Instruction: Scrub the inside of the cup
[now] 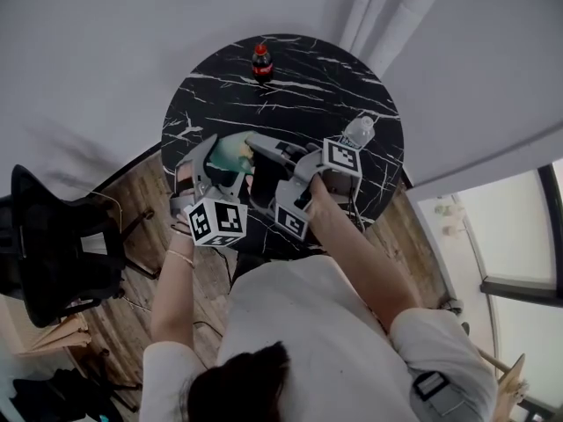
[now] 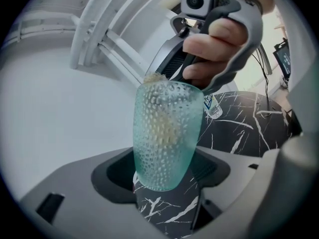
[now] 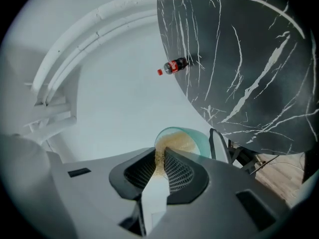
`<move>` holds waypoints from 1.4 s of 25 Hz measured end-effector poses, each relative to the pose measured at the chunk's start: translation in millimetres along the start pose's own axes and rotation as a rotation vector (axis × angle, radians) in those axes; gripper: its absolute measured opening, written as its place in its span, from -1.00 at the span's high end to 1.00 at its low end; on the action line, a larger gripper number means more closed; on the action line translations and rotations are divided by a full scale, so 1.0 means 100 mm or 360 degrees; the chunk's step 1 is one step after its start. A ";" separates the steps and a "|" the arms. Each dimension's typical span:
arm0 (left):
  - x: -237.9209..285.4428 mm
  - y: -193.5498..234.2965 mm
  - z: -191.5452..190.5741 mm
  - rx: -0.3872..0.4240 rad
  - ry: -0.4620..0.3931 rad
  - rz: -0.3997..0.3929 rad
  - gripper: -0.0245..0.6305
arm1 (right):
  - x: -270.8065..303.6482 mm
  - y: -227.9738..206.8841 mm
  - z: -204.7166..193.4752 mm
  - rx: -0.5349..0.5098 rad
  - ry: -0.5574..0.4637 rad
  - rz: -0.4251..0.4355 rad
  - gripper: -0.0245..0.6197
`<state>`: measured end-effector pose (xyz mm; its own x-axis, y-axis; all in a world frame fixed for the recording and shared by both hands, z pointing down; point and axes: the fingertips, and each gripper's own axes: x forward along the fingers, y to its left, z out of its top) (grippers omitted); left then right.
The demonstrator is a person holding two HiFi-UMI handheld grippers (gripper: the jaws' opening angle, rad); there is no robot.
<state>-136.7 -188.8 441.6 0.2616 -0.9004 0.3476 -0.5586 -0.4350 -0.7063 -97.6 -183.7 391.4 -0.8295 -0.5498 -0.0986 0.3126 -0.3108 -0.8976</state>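
A teal dimpled cup [image 1: 230, 153] hangs over the near edge of the black marble table [image 1: 299, 90]. My left gripper [image 1: 220, 162] is shut on the cup; in the left gripper view its lower part [image 2: 167, 143] sits between the jaws of my left gripper [image 2: 164, 172]. My right gripper [image 1: 262, 148] is shut on the white handle [image 3: 154, 193] of a tan sponge brush [image 3: 174, 143]. The sponge head lies inside the cup's mouth [image 3: 199, 139] and shows through the cup wall as a tan sponge [image 2: 162, 126]. In its own view, my right gripper [image 3: 160, 166] has its jaws tight around the handle.
A cola bottle [image 1: 261, 61] stands at the table's far edge. A clear water bottle [image 1: 358, 131] stands at the table's right side. A black chair [image 1: 53, 244] is at the left on the wooden floor. White curtains hang behind the table.
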 end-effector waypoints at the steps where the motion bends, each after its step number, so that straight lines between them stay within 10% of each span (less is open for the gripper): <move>1: 0.00 0.01 0.00 -0.0024 -0.0002 0.0000 -0.07 | 0.01 0.02 0.01 -0.0006 -0.0002 0.0010 0.71; 35: -0.03 -0.30 -0.34 -0.0560 0.0108 -0.0089 -0.07 | -0.26 0.31 0.26 -0.0405 -0.0027 0.0109 0.71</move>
<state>-147.3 -173.1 483.0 0.2532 -0.8675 0.4282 -0.7848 -0.4430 -0.4334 -53.9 -199.0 377.1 -0.8018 -0.5765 -0.1575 0.2395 -0.0685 -0.9685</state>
